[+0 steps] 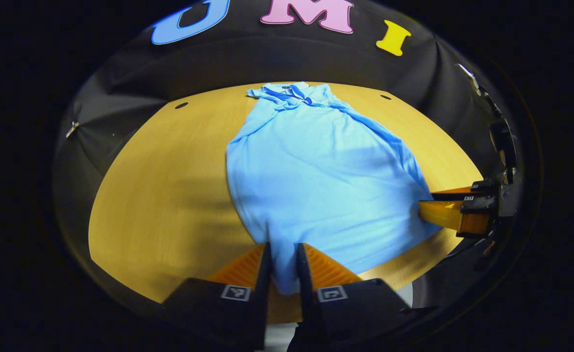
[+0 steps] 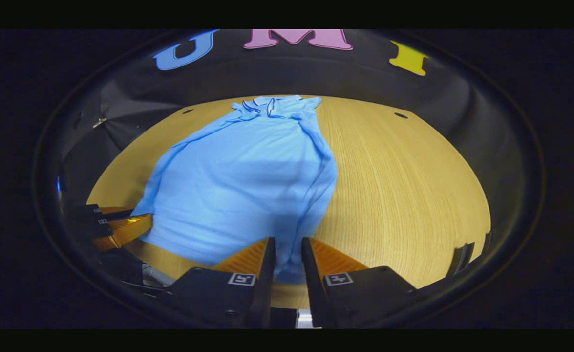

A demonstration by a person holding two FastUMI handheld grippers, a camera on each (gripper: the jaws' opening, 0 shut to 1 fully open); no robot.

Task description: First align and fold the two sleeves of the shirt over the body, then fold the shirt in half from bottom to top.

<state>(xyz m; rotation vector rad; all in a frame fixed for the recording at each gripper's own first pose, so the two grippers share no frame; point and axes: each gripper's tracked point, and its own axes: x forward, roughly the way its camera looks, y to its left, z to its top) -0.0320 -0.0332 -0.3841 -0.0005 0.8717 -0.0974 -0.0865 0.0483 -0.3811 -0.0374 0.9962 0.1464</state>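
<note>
- the left gripper (image 1: 284,254) has its 2 fingers closed narrow on the bottom hem of the light blue shirt (image 1: 316,171), at the hem's left corner.
- the shirt lies flat on the wooden table (image 1: 169,195), collar at the far side, both sleeves folded over the body.
- the right gripper (image 2: 288,247) pinches the right corner of the hem between its 2 fingers.

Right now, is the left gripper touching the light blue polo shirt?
Touching. In the left gripper view, the left gripper has its two fingers closed on the bottom hem of the light blue polo shirt, with fabric pinched between them.
</note>
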